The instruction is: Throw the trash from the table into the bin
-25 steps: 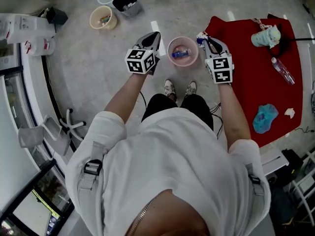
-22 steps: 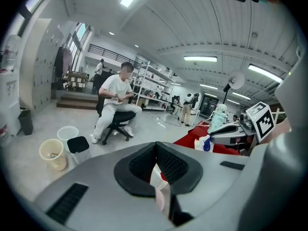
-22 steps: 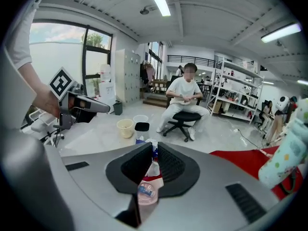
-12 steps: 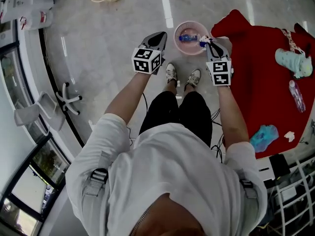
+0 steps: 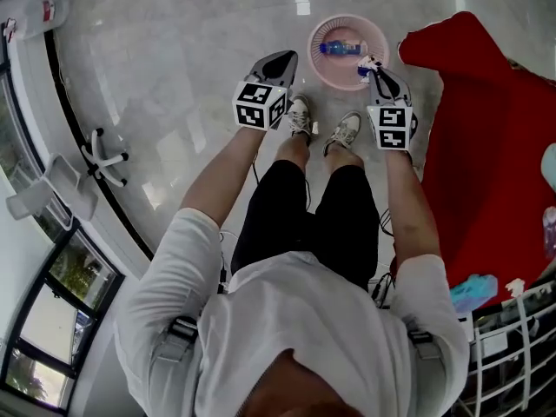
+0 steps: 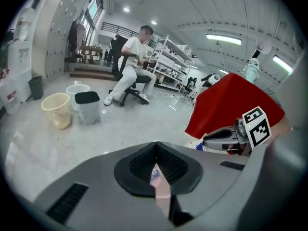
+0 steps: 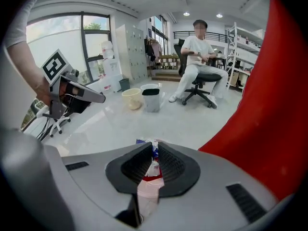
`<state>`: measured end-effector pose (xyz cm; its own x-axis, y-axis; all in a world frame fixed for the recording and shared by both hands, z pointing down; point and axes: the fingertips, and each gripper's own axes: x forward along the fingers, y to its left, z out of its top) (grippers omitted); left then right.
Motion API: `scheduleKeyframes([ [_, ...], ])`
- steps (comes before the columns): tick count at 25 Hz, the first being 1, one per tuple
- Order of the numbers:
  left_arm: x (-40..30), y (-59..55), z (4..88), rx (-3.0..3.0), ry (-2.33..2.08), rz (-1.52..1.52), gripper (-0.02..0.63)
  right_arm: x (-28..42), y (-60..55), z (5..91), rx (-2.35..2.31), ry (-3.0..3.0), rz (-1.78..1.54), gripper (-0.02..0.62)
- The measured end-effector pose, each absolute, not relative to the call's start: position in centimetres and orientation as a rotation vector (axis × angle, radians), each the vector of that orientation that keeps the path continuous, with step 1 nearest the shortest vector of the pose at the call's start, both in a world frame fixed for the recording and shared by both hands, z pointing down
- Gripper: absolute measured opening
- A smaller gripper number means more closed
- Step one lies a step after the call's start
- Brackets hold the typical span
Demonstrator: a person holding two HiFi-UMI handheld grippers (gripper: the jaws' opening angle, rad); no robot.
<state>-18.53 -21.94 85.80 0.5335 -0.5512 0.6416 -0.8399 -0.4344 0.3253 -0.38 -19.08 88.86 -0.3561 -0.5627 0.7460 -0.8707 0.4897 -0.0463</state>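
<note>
The right gripper (image 5: 373, 67) pinches a crinkly wrapper (image 7: 152, 145) over the edge of the pink bin (image 5: 319, 69), at the bin's four o'clock. The left gripper (image 5: 281, 58) is pressed together with nothing in it, at the bin's nine o'clock.

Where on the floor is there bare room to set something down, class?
Free: the wide floor between the bin and the chair base. Crowded: the gap among bin, shoes and red table, where the right claw holds a wrapper.
</note>
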Motion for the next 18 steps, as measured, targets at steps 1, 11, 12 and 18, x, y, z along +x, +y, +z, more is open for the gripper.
scheduleKeyframes([
  [1,-18.7,-21.7,87.6,2.138,-1.118,0.604,0.011,-0.4,-18.9,90.9,1.175,-2.052,0.597,0.04],
  [11,-19.7,-19.7,100.6,2.089,-1.075,0.665,0.011,0.1,-17.1,106.6,1.164,-2.004,0.715,0.04],
  [12,-19.7,-19.5,101.3,2.087,-1.07,0.669,0.011,0.1,-16.8,107.5,1.156,-2.001,0.724,0.041],
  [18,-20.3,-19.0,102.7,2.081,-1.055,0.68,0.011,-0.3,-16.1,109.6,1.145,-1.972,0.757,0.112],
])
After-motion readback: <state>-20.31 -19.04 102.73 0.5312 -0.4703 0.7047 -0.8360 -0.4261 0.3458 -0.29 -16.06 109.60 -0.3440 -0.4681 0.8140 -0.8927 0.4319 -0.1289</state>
